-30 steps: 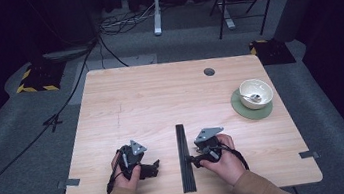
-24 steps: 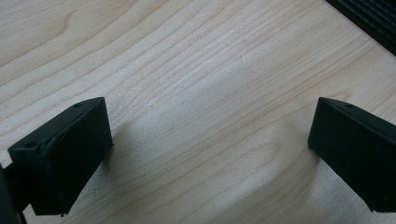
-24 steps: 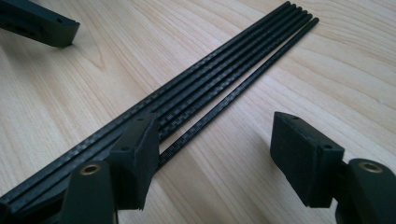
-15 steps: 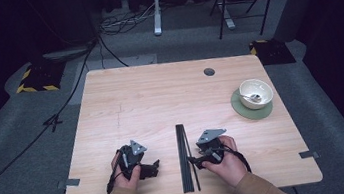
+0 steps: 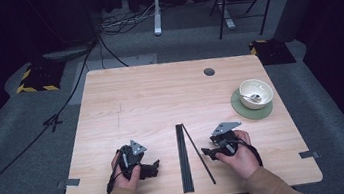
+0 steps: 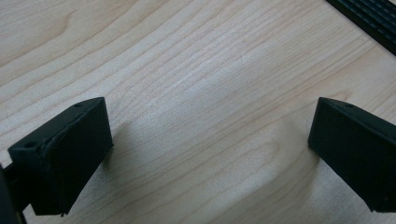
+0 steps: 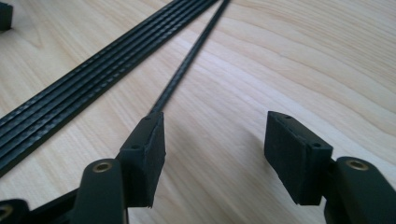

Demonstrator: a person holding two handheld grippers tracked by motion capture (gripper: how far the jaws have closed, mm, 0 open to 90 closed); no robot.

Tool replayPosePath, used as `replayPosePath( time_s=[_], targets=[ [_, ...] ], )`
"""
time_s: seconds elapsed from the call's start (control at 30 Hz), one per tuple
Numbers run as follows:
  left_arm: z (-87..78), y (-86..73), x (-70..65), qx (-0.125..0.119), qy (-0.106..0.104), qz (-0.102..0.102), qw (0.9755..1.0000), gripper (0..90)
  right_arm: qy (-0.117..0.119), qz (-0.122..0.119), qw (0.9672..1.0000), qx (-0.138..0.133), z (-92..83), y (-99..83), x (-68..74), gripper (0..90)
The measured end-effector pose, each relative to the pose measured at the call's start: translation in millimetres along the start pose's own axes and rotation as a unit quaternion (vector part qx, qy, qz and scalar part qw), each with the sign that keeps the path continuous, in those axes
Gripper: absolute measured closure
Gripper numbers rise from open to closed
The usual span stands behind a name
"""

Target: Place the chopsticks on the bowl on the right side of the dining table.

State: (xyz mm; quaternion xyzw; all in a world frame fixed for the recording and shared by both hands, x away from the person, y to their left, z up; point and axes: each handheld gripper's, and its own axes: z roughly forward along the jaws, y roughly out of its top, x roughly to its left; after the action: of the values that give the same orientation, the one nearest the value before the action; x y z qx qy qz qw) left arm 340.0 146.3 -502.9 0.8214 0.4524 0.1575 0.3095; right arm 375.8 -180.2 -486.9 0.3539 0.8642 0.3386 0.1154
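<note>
On the wooden desk, a bundle of black rods is laid straight btw. the two hands. One single black rod is seen pulled apart from it, angled, its near end swung toward the right hand-held gripper. In the right gripper view this rod runs up to the left jaw & seems to touch its outer edge; nothing is held btw. the jaws, which are fairly wide and have just been closing a little. The left hand-held gripper is rested on the desk w/ jaws wide, empty. A white bowl on a green mat is placed well apart, at far right.
</note>
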Motion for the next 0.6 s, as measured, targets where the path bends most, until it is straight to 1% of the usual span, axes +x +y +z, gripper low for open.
replayPosePath(
  time_s=[0.07, 0.13, 0.2, 0.27, 0.3, 0.37, 0.4, 0.5, 0.57, 0.6],
  targets=[
    [0.1, 0.0, -0.2, -0.001, 0.0, -0.001, 1.0, 0.0, 0.007, 0.008, 0.9999, -0.006, -2.7, 0.2, -0.6, 39.6],
    [0.1, 0.0, -0.2, -0.001, 0.0, -0.002, 1.0, 0.0, 0.016, 0.0, 0.9998, -0.01, -2.5, 0.9, 4.4, 39.6],
    [0.2, -0.1, -0.2, -0.002, 0.0, -0.002, 1.0, 0.0, 0.027, -0.005, 0.9996, -0.009, -0.3, 1.6, 12.6, 39.5],
    [0.1, 0.0, -0.2, -0.001, 0.0, -0.002, 1.0, 0.0, 0.036, -0.018, 0.9992, -0.005, 2.0, 1.9, 19.0, 39.6],
    [0.1, 0.0, -0.2, -0.001, 0.0, -0.002, 1.0, 0.0, 0.038, -0.021, 0.9991, -0.002, 3.1, 1.8, 21.6, 39.7],
    [0.1, 0.0, -0.2, -0.001, 0.0, -0.002, 1.0, 0.0, 0.036, -0.026, 0.999, 0.001, 4.7, 1.6, 22.3, 41.1],
    [0.1, 0.0, -0.1, -0.001, 0.0, -0.001, 1.0, 0.0, 0.032, -0.029, 0.9991, 0.004, 5.1, 1.2, 20.4, 41.9],
    [0.4, 0.3, 0.3, -0.001, -0.001, 0.001, 1.0, 0.0, 0.018, -0.02, 0.9996, 0.006, 3.6, 0.9, 10.4, 43.5],
    [0.5, 0.4, 0.6, -0.001, -0.002, 0.003, 1.0, 0.0, 0.001, -0.014, 0.9999, 0.009, 1.5, 0.9, 1.1, 44.3],
    [0.4, 0.5, 0.7, -0.001, -0.001, 0.004, 1.0, 0.0, -0.001, -0.012, 0.9999, 0.009, 0.7, 0.8, -1.4, 45.1]
  ],
)
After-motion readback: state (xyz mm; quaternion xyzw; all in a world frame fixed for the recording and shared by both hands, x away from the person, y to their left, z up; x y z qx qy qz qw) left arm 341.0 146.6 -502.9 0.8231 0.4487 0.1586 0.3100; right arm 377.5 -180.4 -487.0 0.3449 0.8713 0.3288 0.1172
